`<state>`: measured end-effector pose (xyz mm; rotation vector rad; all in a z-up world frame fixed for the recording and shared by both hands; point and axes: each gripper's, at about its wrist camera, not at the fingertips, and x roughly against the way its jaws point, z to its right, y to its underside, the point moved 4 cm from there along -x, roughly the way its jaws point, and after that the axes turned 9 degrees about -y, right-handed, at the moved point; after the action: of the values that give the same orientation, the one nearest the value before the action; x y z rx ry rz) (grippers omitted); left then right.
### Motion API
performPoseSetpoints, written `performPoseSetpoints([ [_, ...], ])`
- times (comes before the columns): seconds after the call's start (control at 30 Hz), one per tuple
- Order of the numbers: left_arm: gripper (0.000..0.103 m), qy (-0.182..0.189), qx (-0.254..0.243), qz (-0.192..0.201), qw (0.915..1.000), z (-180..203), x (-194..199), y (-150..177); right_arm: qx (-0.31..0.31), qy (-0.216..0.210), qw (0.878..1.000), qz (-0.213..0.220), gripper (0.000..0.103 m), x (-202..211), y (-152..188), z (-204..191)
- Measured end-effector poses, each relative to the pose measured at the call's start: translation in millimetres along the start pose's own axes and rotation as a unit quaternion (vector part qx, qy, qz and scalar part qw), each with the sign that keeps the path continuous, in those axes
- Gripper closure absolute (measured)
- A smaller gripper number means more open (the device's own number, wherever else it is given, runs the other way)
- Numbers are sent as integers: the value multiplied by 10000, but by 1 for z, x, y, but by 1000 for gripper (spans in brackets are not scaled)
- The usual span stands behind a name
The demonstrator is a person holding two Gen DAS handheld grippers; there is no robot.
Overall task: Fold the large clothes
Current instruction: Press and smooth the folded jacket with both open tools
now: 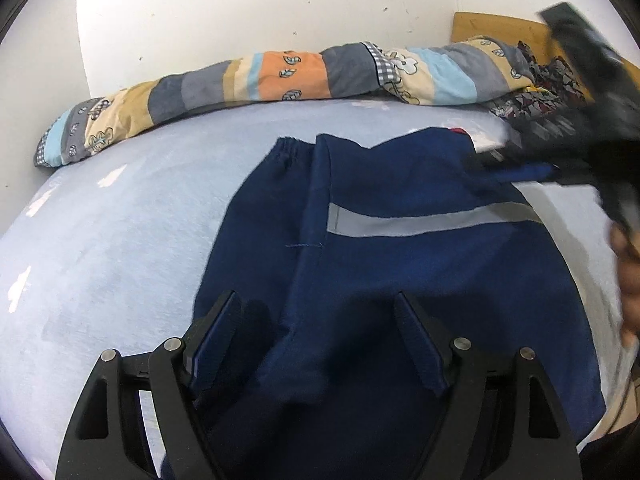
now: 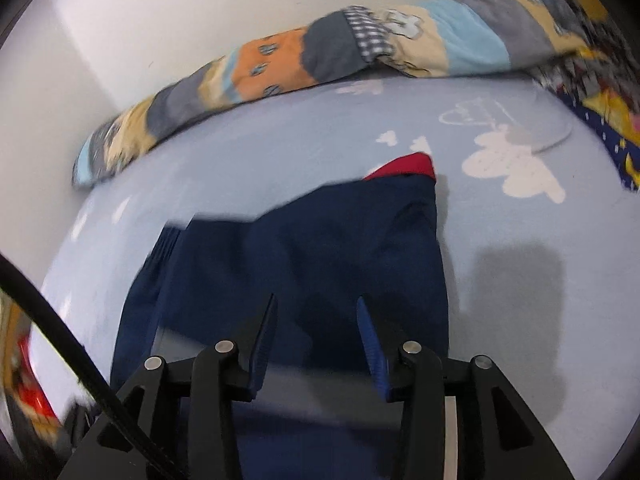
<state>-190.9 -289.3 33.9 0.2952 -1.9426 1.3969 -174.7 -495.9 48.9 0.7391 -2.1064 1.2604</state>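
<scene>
A navy garment (image 1: 400,280) with a grey reflective stripe (image 1: 420,224) lies flat on the light blue bed sheet (image 1: 120,240). It has a gathered elastic edge (image 1: 288,148) at its far left and red trim (image 2: 404,166) at its far corner. My left gripper (image 1: 316,300) is open wide just over the near part of the garment, and cloth runs between its fingers without being pinched. My right gripper (image 2: 317,299) is open over the same navy garment (image 2: 300,260), with nothing pressed between its pads. In the left wrist view it shows as a blurred black shape (image 1: 580,100) at the far right.
A rolled striped quilt (image 1: 280,76) lies along the white wall at the back of the bed. A patterned cloth (image 1: 536,92) and a wooden headboard (image 1: 492,28) are at the back right. A black cable (image 2: 60,340) crosses the right wrist view's left side. A hand (image 1: 628,280) shows at the right edge.
</scene>
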Motion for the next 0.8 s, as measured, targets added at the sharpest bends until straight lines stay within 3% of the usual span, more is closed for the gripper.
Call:
performPoseSetpoints([
  [0.17, 25, -29, 13, 160, 9999, -5, 10, -2, 359, 70, 9993, -77, 56, 32, 33, -15],
  [0.47, 25, 4, 85, 225, 9997, -5, 13, -6, 282, -151, 9988, -359, 53, 49, 103, -30],
  [0.63, 25, 14, 89, 238, 9997, -5, 14, -6, 730, 204, 9962, -425, 52, 41, 117, -42],
  [0.8, 25, -10, 90, 263, 9996, -6, 15, -7, 661, 197, 9963, -511, 51, 31, 120, -36],
])
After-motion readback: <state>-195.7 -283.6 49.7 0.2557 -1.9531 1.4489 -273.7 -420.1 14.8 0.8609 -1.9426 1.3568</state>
